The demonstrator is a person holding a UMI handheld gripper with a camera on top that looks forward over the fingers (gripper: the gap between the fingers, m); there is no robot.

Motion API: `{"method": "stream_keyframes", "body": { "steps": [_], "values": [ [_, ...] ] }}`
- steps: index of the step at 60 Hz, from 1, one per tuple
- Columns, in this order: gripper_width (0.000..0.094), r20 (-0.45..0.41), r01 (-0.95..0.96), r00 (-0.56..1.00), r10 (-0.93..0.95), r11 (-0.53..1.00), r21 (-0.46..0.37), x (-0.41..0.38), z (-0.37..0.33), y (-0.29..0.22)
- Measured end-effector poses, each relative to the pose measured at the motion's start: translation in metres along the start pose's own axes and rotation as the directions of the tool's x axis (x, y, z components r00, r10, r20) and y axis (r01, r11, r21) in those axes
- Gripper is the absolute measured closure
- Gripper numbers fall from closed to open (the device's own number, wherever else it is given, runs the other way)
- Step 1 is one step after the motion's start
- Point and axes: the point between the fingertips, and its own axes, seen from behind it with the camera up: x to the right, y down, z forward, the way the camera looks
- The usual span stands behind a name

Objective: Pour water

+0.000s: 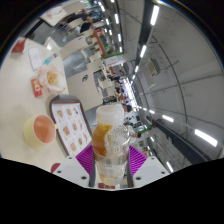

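Clamped between gripper (pixel 110 158) pads: clear water bottle (pixel 110 140), lifted upright above table (pixel 25 95); pouring apparently not begun.

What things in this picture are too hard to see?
- Bottle between the tongs, gripper view: water level unreadable through the clear plastic; base hidden below.
- Menu card: print too small.
- Bowl: contents blurred.
- Far end of the room: too small.

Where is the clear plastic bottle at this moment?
In the gripper view, the clear plastic bottle sits between the gripper fingers, raised and tilted, just ahead of the menu card on the white table.
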Motion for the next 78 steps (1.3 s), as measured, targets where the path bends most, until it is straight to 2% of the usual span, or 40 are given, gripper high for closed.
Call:
{"method": "stream_keyframes", "body": {
  "steps": [8,16,23,30,44,54,59,61,65,68,72,78],
  "values": [
    [0.0512,0.071,-0.385,0.921,0.382,0.923,0.027,0.018,-0.002,0.008],
    [0.0509,0.128,-0.677,0.724,0.677,0.734,-0.057,0.001,0.007,0.041],
    [0.0512,0.163,-0.809,0.552,0.818,0.572,-0.136,-0.027,0.018,0.072],
    [0.0508,0.202,-0.856,0.443,0.873,0.479,-0.195,-0.064,0.028,0.089],
    [0.0492,0.206,-0.891,0.311,0.928,0.360,-0.276,-0.114,0.036,0.111],
    [0.0460,0.202,-0.908,0.315,0.927,0.356,-0.219,-0.114,0.032,0.112],
    [0.0395,0.193,-0.911,0.307,0.932,0.347,-0.224,-0.113,0.030,0.113],
    [0.0341,0.186,-0.906,0.305,0.934,0.345,-0.246,-0.115,0.029,0.115],
    [0.0082,0.175,-0.891,0.311,0.934,0.351,-0.287,-0.119,0.026,0.118],
    [0.0116,0.158,-0.884,0.321,0.934,0.356,-0.304,-0.115,0.017,0.119],
    [0.0079,0.124,-0.875,0.343,0.931,0.365,-0.319,-0.105,0.000,0.121],
    [0.0083,0.076,-0.864,0.361,0.929,0.364,-0.349,-0.088,-0.039,0.118]
  ]
}}
